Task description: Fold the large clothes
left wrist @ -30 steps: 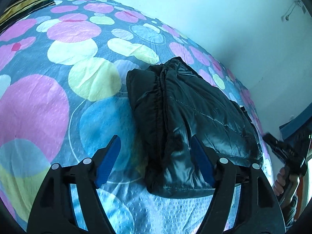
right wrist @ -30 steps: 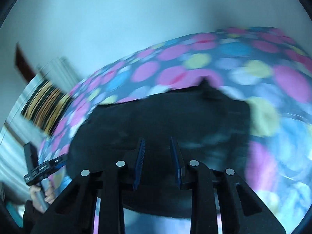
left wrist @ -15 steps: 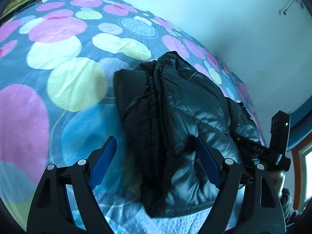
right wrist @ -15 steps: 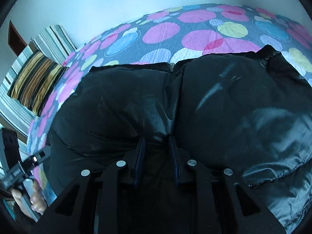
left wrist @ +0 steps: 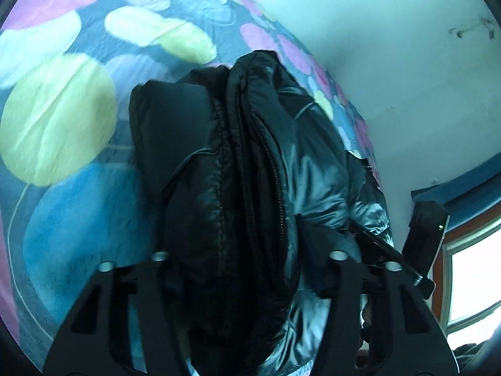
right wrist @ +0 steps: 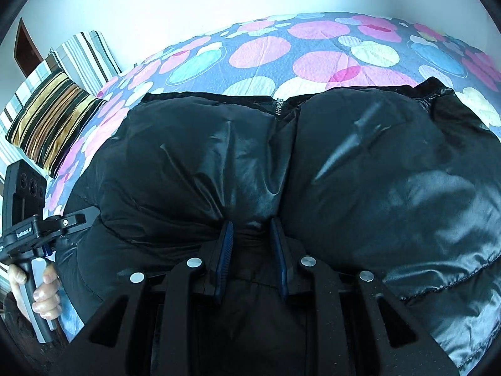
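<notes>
Left gripper [left wrist: 247, 282] now pushed in, jaws spread around folded jacket [left wrist: 250, 172] edge on bed [left wrist: 62, 144]. Right gripper [right wrist: 252, 250] pinching jacket fabric. Both set for next fold.

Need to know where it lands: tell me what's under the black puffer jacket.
The black puffer jacket lies on a bedspread printed with coloured circles. What the jacket covers is hidden.
</notes>
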A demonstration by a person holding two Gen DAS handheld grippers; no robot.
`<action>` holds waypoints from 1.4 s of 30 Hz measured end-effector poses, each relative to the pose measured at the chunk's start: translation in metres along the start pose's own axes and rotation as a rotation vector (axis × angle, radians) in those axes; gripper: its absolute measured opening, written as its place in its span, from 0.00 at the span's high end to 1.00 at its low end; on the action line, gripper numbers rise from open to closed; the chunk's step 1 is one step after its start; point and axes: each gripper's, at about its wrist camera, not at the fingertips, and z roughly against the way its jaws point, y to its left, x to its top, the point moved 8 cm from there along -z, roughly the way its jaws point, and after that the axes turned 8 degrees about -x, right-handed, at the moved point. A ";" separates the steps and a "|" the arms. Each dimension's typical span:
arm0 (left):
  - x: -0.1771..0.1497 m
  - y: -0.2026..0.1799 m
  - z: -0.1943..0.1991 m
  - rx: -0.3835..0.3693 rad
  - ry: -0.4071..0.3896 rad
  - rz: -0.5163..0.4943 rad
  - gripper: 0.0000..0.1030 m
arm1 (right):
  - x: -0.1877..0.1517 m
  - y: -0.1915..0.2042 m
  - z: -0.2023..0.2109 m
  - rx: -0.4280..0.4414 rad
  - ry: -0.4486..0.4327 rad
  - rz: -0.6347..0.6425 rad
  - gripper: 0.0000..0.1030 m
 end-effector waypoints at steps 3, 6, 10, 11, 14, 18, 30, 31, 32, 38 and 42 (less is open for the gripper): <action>0.003 -0.019 0.008 0.016 -0.020 -0.036 0.66 | 0.000 0.000 -0.001 -0.002 -0.002 0.000 0.77; 0.007 -0.046 0.019 0.015 -0.048 -0.081 0.70 | 0.000 0.001 0.000 -0.001 -0.001 0.000 0.77; 0.010 -0.089 0.026 0.036 -0.071 -0.164 0.71 | 0.000 0.001 -0.001 -0.002 -0.007 0.003 0.77; 0.009 -0.100 0.025 0.060 -0.075 -0.193 0.71 | 0.000 0.001 -0.001 -0.001 -0.007 0.003 0.77; 0.010 -0.122 0.028 0.099 -0.088 -0.247 0.71 | 0.002 0.000 0.002 0.012 -0.014 -0.010 0.77; 0.009 -0.137 0.029 0.123 -0.083 -0.265 0.71 | 0.003 -0.007 0.024 0.021 -0.043 -0.029 0.77; 0.006 -0.202 -0.003 0.225 -0.071 -0.384 0.71 | -0.023 -0.019 0.037 0.013 -0.069 0.036 0.76; 0.006 -0.210 -0.007 0.223 -0.070 -0.395 0.71 | -0.022 -0.021 0.041 0.030 -0.068 0.024 0.76; 0.005 -0.215 -0.009 0.222 -0.067 -0.401 0.71 | -0.021 -0.024 0.045 0.045 -0.068 0.011 0.76; -0.003 -0.250 -0.045 0.246 -0.025 -0.473 0.70 | -0.024 -0.058 0.077 0.031 -0.098 -0.028 0.74; -0.014 -0.272 -0.072 0.258 0.005 -0.512 0.68 | -0.027 -0.095 0.098 -0.006 -0.118 -0.077 0.74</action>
